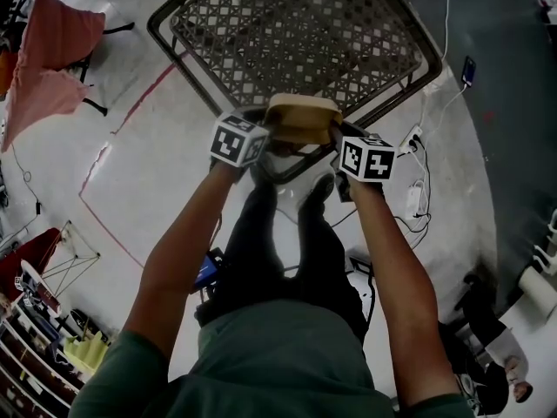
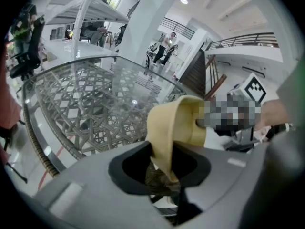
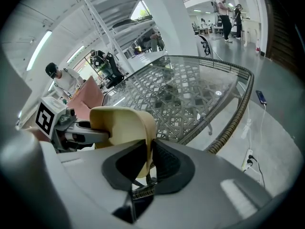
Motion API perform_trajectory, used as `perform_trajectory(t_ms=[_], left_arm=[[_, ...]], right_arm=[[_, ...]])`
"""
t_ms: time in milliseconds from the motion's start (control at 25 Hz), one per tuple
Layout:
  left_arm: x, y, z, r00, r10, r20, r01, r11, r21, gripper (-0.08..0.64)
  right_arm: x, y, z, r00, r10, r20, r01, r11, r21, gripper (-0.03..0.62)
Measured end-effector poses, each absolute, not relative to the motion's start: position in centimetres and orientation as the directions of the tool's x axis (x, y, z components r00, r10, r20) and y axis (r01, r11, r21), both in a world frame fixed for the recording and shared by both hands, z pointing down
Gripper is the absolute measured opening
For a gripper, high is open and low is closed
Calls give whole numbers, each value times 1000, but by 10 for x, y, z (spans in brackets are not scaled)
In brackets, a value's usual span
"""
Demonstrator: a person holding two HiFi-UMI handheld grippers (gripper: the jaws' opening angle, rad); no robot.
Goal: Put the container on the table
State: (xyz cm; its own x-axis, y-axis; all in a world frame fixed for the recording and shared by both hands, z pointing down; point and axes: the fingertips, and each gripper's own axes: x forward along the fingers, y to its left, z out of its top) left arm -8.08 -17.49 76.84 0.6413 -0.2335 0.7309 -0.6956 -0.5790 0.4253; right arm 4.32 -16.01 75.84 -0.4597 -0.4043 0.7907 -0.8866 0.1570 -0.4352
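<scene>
Both container [image 1: 302,116] edges half-hidden inside left gripper [image 2: 164,171]; right gripper [image 3: 146,168]

Pale glossy floor [image 1: 130,190], red tape lines [image 1: 130,111], white column [image 2: 140,32]

The container [image 2: 174,128] passes down between the jaws of the left gripper [image 2: 164,175]; its lower edge is hidden behind that gripper's own body. Same finding at the right gripper [image 3: 144,171]. Ahead of the jaws, the far rim of the table [image 1: 296,24] is cut off by the head view's top edge.
</scene>
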Motion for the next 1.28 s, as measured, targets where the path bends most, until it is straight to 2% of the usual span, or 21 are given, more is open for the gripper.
perform_trajectory(t_ms=[1280], left_arm=[[-72,-170,772,650,-197,734,-678,-588,442,130]], right_arm=[[52,-165,761,-497,-377,782,-866,157,-475,46]])
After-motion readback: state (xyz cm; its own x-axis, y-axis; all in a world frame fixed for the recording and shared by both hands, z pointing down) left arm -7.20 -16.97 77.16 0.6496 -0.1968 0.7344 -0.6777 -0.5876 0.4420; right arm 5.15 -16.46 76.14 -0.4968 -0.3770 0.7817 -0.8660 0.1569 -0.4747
